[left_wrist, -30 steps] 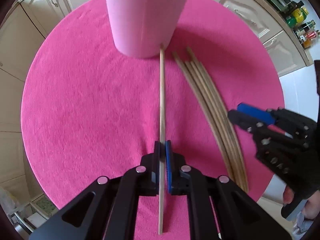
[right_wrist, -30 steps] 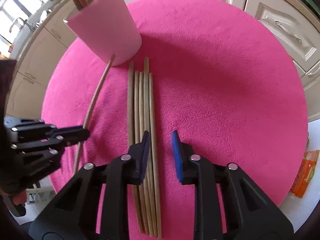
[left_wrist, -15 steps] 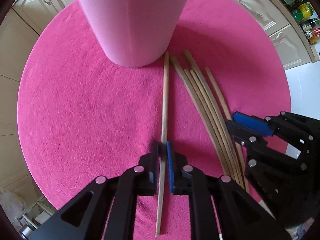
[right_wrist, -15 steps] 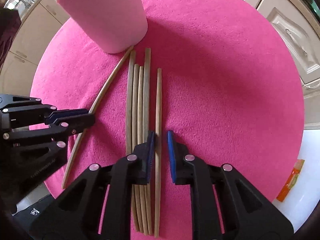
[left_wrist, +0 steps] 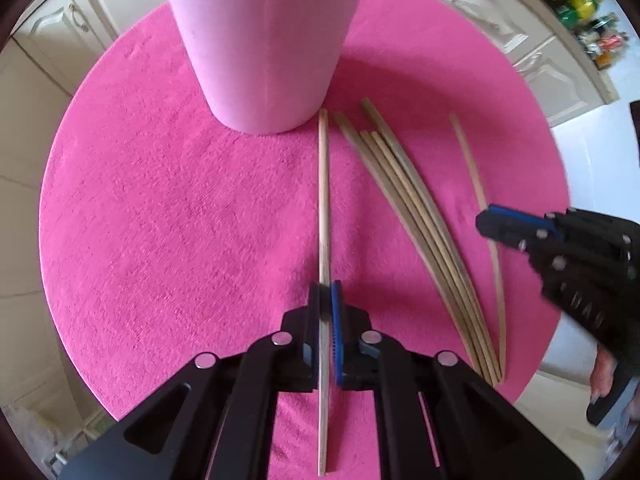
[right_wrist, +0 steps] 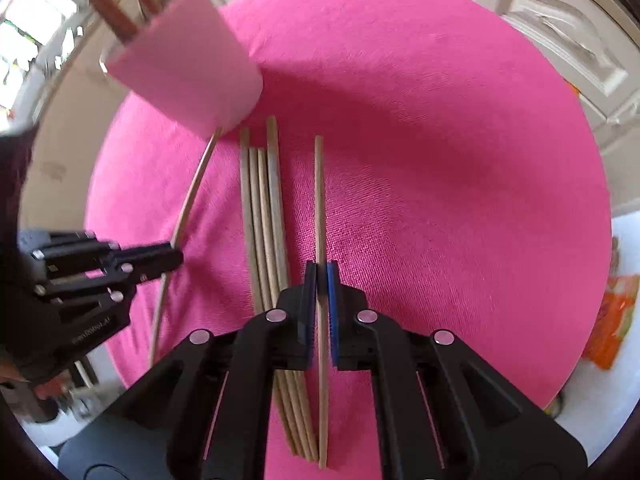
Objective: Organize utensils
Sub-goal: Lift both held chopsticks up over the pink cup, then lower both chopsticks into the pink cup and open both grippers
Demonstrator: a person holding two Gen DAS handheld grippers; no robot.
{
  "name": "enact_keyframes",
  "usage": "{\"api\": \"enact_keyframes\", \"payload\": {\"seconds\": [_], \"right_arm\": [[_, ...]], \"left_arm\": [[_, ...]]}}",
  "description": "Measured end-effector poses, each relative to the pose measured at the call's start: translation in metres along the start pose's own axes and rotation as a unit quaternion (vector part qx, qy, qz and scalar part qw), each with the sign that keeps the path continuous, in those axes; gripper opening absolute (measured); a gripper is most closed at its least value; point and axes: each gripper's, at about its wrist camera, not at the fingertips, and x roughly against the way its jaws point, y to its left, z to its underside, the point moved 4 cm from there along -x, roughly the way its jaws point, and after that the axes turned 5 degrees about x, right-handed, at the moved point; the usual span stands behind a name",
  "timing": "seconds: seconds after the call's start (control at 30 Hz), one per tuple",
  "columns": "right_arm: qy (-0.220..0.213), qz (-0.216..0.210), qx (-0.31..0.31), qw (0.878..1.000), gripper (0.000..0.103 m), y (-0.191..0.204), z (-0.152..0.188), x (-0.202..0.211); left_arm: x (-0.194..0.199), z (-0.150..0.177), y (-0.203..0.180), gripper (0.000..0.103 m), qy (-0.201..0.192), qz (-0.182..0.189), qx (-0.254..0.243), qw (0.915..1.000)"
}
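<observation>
Between the jaws of the left gripper: one wooden stick, pinched near its mid-length, jaws closed down to stick width. Stick tip sits just beside the base of the pink cup.

Right gripper: jaws likewise closed on a separate stick, set apart to the right of the bundle.

Loose bundle = 4 sticks, side by side on the pink cloth covering the round worktop, between the 2 held sticks. Total sticks on cloth: 6.

Right-wrist view only: utensil handles standing in the cup, approx. 3, blurred; orange packet off worktop edge. Left-wrist view only: bottles on far counter; cup interior hidden. Cream cabinets behind.
</observation>
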Motion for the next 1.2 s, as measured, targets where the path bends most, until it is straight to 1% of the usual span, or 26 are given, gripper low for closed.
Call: {"api": "enact_keyframes", "payload": {"seconds": [0.13, 0.23, 0.33, 0.37, 0.4, 0.47, 0.53, 0.6, 0.63, 0.7, 0.77, 0.87, 0.93, 1.03, 1.1, 1.17, 1.2], "right_arm": [[-0.048, -0.013, -0.037, 0.998, 0.005, -0.008, 0.005, 0.026], [-0.089, -0.020, -0.060, 0.994, 0.005, -0.005, 0.007, 0.047], [-0.127, -0.024, -0.074, 0.989, 0.005, -0.006, 0.007, 0.074], [-0.138, -0.028, -0.079, 0.987, 0.005, -0.005, 0.011, 0.080], [-0.149, -0.034, -0.084, 0.985, 0.005, -0.003, 0.011, 0.087], [-0.168, -0.045, -0.088, 0.981, 0.005, 0.007, 0.005, 0.097], [-0.186, -0.049, -0.088, 0.977, 0.005, 0.007, 0.003, 0.110], [-0.212, -0.047, -0.085, 0.973, 0.005, 0.023, 0.001, 0.126], [-0.219, -0.048, -0.084, 0.971, 0.005, 0.026, -0.001, 0.128], [-0.244, -0.048, -0.075, 0.966, 0.005, 0.039, -0.007, 0.143], [-0.265, -0.045, -0.065, 0.961, 0.005, 0.051, -0.014, 0.157], [-0.295, -0.039, -0.051, 0.953, 0.005, 0.068, -0.027, 0.175], [-0.312, -0.030, -0.036, 0.949, 0.005, 0.079, -0.038, 0.184], [-0.327, -0.030, -0.023, 0.944, 0.005, 0.093, -0.055, 0.193], [-0.340, -0.031, -0.015, 0.940, 0.005, 0.103, -0.068, 0.199], [-0.351, -0.023, -0.007, 0.936, 0.005, 0.111, -0.076, 0.203], [-0.357, -0.018, -0.003, 0.934, 0.005, 0.115, -0.083, 0.205]], "left_arm": [[0.022, 0.015, 0.008, 0.005, -0.039, 0.033, -0.007, 0.9986], [0.047, 0.028, 0.017, 0.005, -0.083, 0.055, -0.024, 0.9947], [0.073, 0.042, 0.022, 0.005, -0.126, 0.084, -0.039, 0.9877], [0.076, 0.044, 0.023, 0.005, -0.137, 0.087, -0.044, 0.9857], [0.087, 0.048, 0.026, 0.005, -0.152, 0.092, -0.053, 0.9826], [0.107, 0.052, 0.028, 0.005, -0.178, 0.104, -0.064, 0.9765], [0.126, 0.052, 0.034, 0.005, -0.205, 0.119, -0.065, 0.9692], [0.144, 0.048, 0.046, 0.005, -0.234, 0.127, -0.061, 0.9619], [0.150, 0.039, 0.043, 0.005, -0.246, 0.130, -0.058, 0.9589], [0.162, 0.028, 0.049, 0.005, -0.270, 0.134, -0.048, 0.9524], [0.178, 0.018, 0.055, 0.005, -0.303, 0.141, -0.038, 0.9415], [0.197, 0.003, 0.052, 0.005, -0.344, 0.142, -0.032, 0.9276], [0.207, -0.010, 0.047, 0.005, -0.364, 0.142, -0.024, 0.9201], [0.220, -0.025, 0.049, 0.005, -0.389, 0.149, -0.013, 0.9090], [0.228, -0.037, 0.050, 0.005, -0.415, 0.145, -0.009, 0.8979], [0.234, -0.047, 0.052, 0.006, -0.437, 0.143, -0.002, 0.8879], [0.236, -0.053, 0.052, 0.005, -0.445, 0.142, 0.001, 0.8843]]}}
